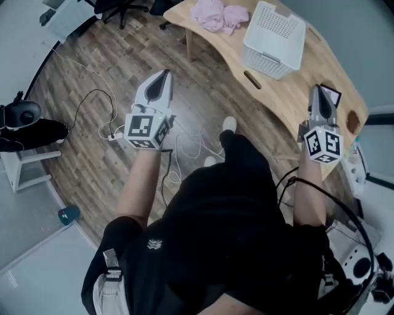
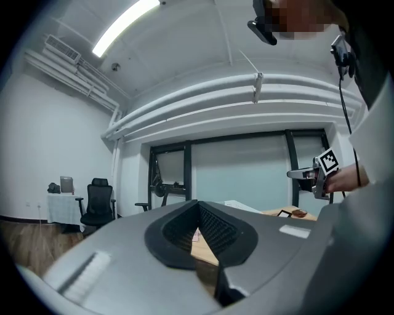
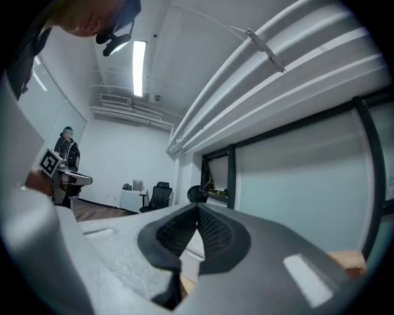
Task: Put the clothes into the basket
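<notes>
In the head view the left gripper (image 1: pixel 164 75) hangs over the wooden floor (image 1: pixel 92 67), well short of the table (image 1: pixel 308 80), its 2 jaws drawn to a narrow point with nothing in them; the bare forearm behind it reaches forward from the body. The right gripper (image 1: pixel 317 91) is held at the table's near edge, also pinched to a point and empty. The pink clothes (image 1: pixel 218 15) lie heaped at the table's far end, just beside the white basket (image 1: pixel 274 38) — not in it. In the left gripper view the jaws meet at their tips and grip nothing; the wedge below them shows the table top and a sliver of pink, and the gripper tilts up toward windows and ceiling. In the right gripper view the jaws likewise touch at the tips, empty — the basket's white lattice shows through the wedge beneath, and the other gripper is at the far left.
</notes>
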Motion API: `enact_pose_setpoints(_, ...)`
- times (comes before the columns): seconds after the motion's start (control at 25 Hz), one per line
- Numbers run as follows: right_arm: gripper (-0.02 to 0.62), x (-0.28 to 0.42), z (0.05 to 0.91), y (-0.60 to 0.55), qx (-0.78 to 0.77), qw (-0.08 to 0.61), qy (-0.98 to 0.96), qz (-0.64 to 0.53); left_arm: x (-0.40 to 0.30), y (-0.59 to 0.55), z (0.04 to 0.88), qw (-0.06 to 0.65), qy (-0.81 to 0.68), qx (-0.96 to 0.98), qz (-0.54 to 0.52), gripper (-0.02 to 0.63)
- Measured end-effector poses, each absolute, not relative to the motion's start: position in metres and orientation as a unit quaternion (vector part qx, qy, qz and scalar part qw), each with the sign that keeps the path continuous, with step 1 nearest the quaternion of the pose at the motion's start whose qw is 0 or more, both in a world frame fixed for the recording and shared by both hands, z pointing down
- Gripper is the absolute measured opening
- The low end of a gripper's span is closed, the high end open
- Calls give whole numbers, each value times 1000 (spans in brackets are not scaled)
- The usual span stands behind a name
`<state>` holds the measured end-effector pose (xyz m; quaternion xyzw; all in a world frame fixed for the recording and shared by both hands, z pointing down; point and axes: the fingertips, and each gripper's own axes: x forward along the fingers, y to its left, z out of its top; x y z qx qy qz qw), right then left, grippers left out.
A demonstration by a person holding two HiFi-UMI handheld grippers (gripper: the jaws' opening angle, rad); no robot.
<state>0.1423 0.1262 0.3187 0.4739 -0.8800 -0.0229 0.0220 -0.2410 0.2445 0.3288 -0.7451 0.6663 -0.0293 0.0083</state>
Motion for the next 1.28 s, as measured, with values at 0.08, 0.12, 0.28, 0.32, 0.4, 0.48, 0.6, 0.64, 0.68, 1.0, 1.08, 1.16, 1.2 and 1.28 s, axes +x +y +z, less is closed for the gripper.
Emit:
enact_pose_setpoints(0.08,2,139,323,107,472,22,-881,-22,-243,224,331,10,668,-744,-31,6)
enact_pose_setpoints(0.12,2,138,324,96,470,21,-882,-21,-244,214,332,12,669,-743,-33,6)
enact_pose_setpoints(0.28,2,134,327,45,471,1,-882,-12,-250,163,332,19,672,-739,-43,6)
enact_pose_setpoints(0.32,2,133,327,31,470,-2,-882,-11,-251,148,332,19,671,-740,-45,6)
enact_pose_setpoints(0.4,2,132,328,-1,470,-5,-882,-12,-252,114,335,18,671,-739,-48,6)
enact_pose_setpoints(0.48,2,131,329,-35,473,-4,-881,-8,-257,78,336,14,676,-735,-46,6)
enact_pose_setpoints(0.6,2,130,327,-87,471,7,-882,-2,-261,27,335,7,681,-731,-45,6)
enact_pose_setpoints(0.64,2,130,326,-103,469,13,-883,-5,-260,10,334,7,680,-731,-47,6)
enact_pose_setpoints(0.68,2,130,324,-118,467,18,-884,-8,-258,-7,333,6,679,-733,-49,6)
enact_pose_setpoints(1.0,2,131,343,-214,460,34,-887,1,-256,-122,342,2,680,-728,-84,6)
enact_pose_setpoints(1.08,2,134,350,-232,462,35,-886,11,-252,-143,345,-4,677,-731,-92,6)
enact_pose_setpoints(1.16,2,135,352,-245,464,32,-885,19,-251,-158,352,-14,674,-732,-101,6)
enact_pose_setpoints(1.2,2,135,353,-250,463,31,-885,20,-250,-165,357,-19,674,-732,-104,6)
enact_pose_setpoints(1.28,2,136,354,-259,462,32,-886,13,-249,-181,367,-28,673,-731,-109,6)
